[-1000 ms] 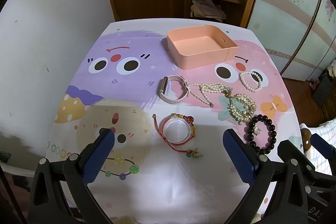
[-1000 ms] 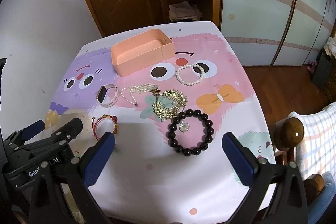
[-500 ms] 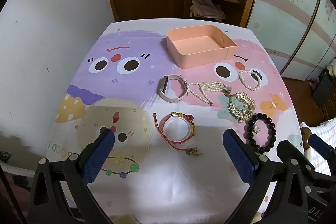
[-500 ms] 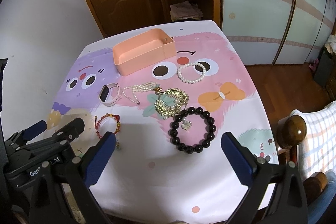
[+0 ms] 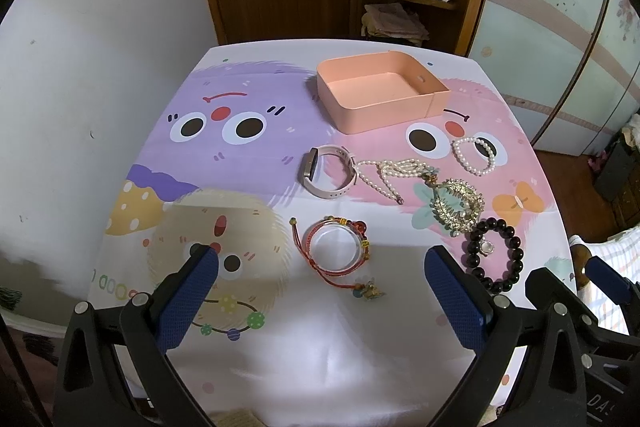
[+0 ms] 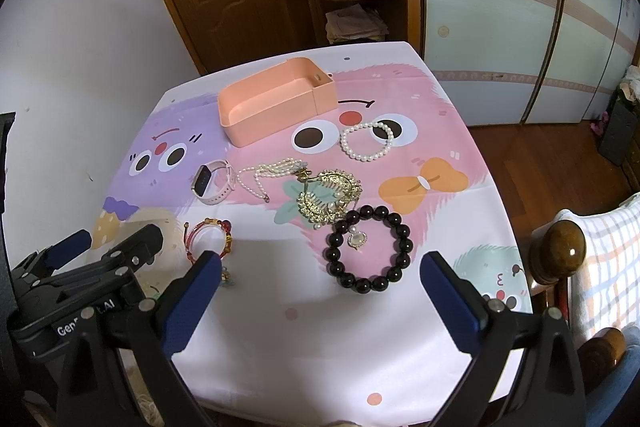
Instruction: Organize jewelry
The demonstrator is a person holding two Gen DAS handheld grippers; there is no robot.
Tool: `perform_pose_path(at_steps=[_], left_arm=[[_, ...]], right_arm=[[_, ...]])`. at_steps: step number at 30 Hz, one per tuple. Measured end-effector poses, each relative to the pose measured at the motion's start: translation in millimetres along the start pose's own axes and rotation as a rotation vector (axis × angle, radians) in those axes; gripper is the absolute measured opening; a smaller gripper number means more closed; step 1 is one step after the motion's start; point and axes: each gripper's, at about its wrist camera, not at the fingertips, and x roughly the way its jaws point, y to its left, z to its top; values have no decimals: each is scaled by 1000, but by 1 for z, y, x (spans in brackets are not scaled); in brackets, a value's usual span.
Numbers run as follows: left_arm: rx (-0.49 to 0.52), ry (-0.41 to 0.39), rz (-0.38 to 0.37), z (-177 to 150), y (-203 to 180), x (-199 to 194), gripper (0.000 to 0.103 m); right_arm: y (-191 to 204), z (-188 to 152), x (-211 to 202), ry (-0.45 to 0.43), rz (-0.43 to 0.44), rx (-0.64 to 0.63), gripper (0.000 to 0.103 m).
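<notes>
Jewelry (image 5: 456, 203) mid-table (image 5: 320, 347), near edge bare.

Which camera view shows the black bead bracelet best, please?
The right wrist view: the black bead bracelet lies whole and central, between the open fingers of the right tool. In the left wrist view it sits near the right edge, its near side partly hidden behind a finger.

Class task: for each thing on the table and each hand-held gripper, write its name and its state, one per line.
Pink box: open, empty.
Watch: strap closed in a loop.
Black bead bracelet: flat on the cloth.
Left hand-held gripper: open, empty.
Right hand-held gripper: open, empty.
</notes>
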Motion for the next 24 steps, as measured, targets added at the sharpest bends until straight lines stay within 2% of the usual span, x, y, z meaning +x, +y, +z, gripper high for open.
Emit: perform_pose_path(at_steps=[17,24], left_arm=[[2,15,-8,2,-3,3,102],[70,30,-19,6,-7,13,102]], right_arm=[[-1,1,2,0,6,-4,98],[3,5,9,0,11,-31,97]])
